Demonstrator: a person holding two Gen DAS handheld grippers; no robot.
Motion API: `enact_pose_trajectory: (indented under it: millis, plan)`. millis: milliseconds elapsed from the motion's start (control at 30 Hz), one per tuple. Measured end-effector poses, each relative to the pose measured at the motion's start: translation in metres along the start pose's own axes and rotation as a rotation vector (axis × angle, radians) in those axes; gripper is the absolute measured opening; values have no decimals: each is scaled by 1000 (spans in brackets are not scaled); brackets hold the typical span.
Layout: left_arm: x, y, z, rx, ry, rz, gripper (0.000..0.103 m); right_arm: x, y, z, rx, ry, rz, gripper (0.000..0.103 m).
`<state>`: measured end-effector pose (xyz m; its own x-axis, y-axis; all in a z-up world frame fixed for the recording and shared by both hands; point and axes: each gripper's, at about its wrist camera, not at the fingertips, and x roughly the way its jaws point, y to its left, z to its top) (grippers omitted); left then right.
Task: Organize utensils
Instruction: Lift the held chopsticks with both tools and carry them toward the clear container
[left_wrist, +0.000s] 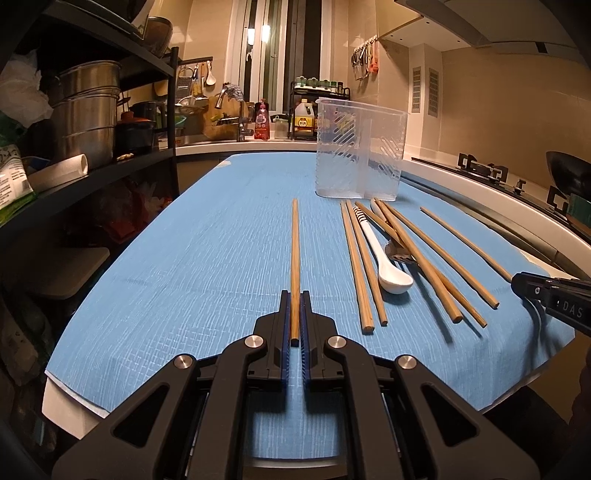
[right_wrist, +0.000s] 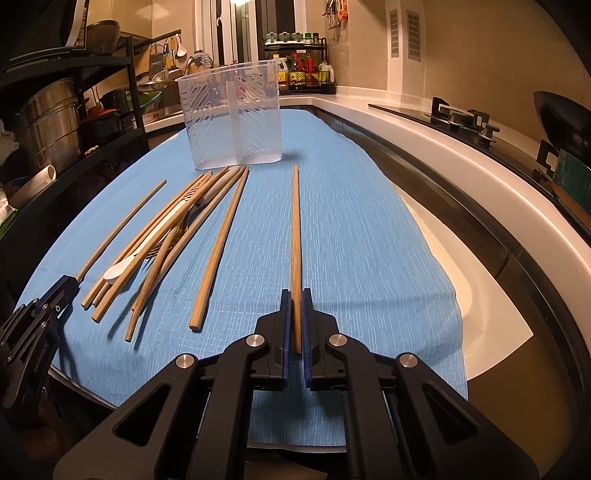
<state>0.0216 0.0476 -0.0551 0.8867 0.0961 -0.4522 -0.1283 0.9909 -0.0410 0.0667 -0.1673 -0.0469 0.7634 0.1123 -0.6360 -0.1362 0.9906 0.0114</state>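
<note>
Both grippers are clamped on a wooden chopstick each, near its blunt end. The left gripper (left_wrist: 294, 314) pinches the left chopstick (left_wrist: 294, 258), long axis straight ahead up the frame centre, tip aimed just left of the clear plastic utensil holder (left_wrist: 360, 151) in the upper middle. The right gripper (right_wrist: 295, 314) pinches the right chopstick (right_wrist: 295, 229), also running straight ahead, tip ending just right of the holder (right_wrist: 231, 122), which sits upper left of centre in the right wrist view. Both blue pads are closed tight on the sticks, no gap visible. Whether the far tips rest on the blue cloth (left_wrist: 207, 240) or float just above it, cannot tell. The holder has a central divider and two compartments, both look empty. Loose pile between the grippers: more chopsticks, a white ceramic spoon (left_wrist: 384, 258), and a metal utensil (left_wrist: 397, 251) partly buried. The holder lies ahead of both grippers; the right one looks nearer. Likely next step is lift and tip the sticks into a compartment.
</note>
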Motion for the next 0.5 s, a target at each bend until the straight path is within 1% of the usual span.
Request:
enact_pose_trajectory:
  millis: [67,200,267,367,400,500]
  plan:
    - [-4,2,4,-8,-5,3,5,-6,0,3,0,-13,-3,5]
    - [-24,2,18,-10,-58,6,5,-30,1,17,-18,-70,-6,5]
    - [-33,1,24,-15,-71,-2,5,-44,2,25,-27,-98,-2,5]
    - [-45,-1,39,-16,-90,-20,5,-65,3,38,-43,-146,2,5]
    - [-50,-1,46,-10,-109,-22,5,-72,3,44,-43,-159,6,5]
    - [-56,1,65,-7,-130,-33,5,-88,1,57,-44,-188,7,5]
